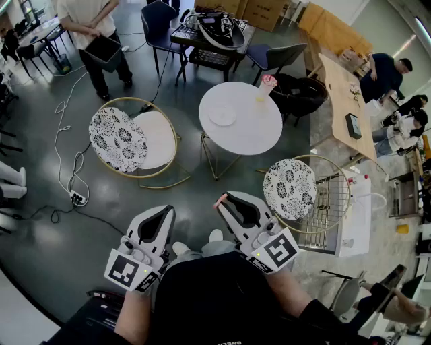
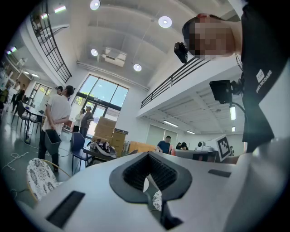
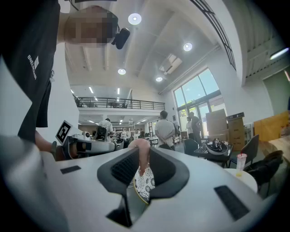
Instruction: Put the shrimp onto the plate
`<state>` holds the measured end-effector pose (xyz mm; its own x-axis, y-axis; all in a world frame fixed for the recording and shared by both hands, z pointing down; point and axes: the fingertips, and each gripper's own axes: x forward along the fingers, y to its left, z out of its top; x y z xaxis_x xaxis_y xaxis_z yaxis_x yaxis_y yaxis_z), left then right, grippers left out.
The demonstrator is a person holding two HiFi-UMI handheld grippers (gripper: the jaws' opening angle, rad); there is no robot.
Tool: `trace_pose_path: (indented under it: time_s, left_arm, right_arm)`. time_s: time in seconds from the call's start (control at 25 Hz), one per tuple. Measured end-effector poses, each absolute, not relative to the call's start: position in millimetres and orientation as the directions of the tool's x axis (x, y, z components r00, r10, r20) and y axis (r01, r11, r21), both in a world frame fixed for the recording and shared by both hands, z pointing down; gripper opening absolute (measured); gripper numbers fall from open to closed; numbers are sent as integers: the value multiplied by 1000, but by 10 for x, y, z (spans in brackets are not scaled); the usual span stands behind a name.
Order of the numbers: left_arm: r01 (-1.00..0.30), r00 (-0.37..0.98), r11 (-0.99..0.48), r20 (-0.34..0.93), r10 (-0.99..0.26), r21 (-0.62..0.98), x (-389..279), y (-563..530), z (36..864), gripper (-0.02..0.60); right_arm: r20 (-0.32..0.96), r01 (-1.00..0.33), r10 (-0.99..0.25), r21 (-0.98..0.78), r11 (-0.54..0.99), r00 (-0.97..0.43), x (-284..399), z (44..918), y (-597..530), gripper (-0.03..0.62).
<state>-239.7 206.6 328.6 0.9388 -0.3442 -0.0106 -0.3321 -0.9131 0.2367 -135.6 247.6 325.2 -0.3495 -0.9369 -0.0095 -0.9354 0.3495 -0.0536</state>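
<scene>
The only print is white lettering on the person's black shirt, too small and bent to read, plus the black square markers on each gripper's cube. The floor is dark, glossy grey, with white cables trailing to a power strip (image 1: 77,197) at the left. Farther out stands a round white table (image 1: 259,131) bearing a white plate (image 1: 222,116) and a cup (image 1: 267,84) on its far right edge. A gold-framed chair with a patterned cushion (image 1: 118,139) sits on its left, another (image 1: 289,189) near right. Cardboard boxes (image 1: 262,12) stack at the far end of a tall, windowed hall. The right gripper (image 1: 225,200) pinches the pink shrimp (image 3: 139,152) at its jaw tips, well short of the plate. The left gripper (image 1: 161,210) has its jaws pressed together on nothing. The shrimp's form is mostly hidden by the pads
</scene>
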Motion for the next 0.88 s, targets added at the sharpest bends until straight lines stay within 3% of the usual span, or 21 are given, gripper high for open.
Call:
trace_pose_path:
  time_s: [0.36, 0.88]
  left_arm:
    - [-306, 943, -903, -36, -332, 302, -1902, 2141, 3314, 5]
    - [-305, 949, -915, -1, -317, 265, -1000, 2248, 3411, 5]
  right_arm:
    - [-19, -949, -952, -72, 307, -306, -806, 3280, 2643, 77]
    - [-80, -941, -951, -141, 307, -298, 43, 3325, 2701, 77]
